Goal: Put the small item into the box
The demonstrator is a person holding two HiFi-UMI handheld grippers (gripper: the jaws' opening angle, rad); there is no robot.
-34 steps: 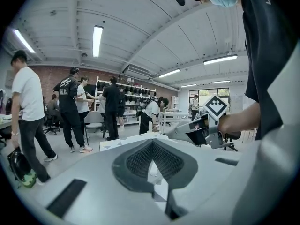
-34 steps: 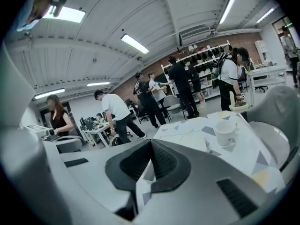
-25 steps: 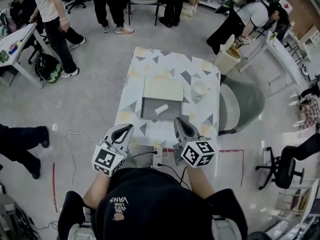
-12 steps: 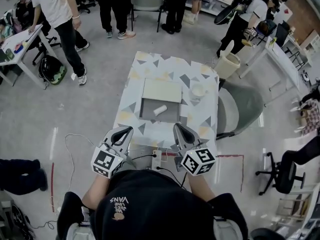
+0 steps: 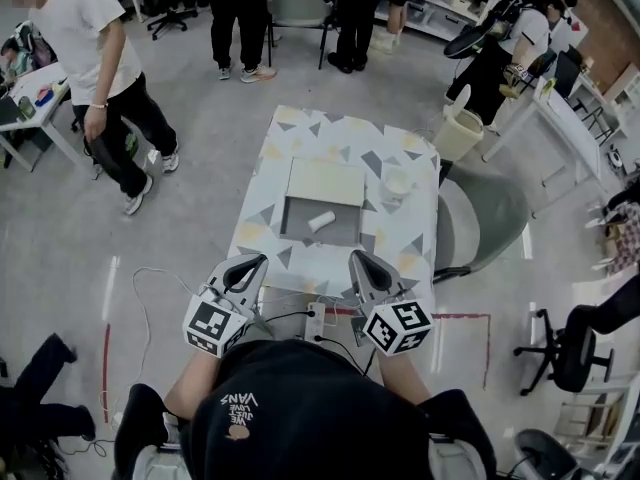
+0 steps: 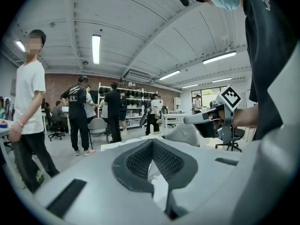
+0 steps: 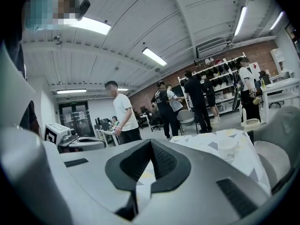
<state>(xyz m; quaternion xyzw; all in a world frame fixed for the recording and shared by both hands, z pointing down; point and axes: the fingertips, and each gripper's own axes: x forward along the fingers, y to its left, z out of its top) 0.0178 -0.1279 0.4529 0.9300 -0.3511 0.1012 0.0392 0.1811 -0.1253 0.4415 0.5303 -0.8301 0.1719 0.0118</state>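
Tongs both closed and empty: my left tongs (image 5: 254,260) and right tongs (image 5: 357,258) hover at lower middle of the frame, over the near edge of the tabletop (image 5: 300,133). The small item (image 5: 321,221) lies inside the open box (image 5: 298,230), mid-frame.

A box (image 5: 298,219) sits in the middle of the table (image 5: 400,238), with the small item (image 5: 321,221) lying inside it. A lid (image 5: 326,180) lies flat just behind the box, and a cup (image 5: 398,180) stands to the lid's right.
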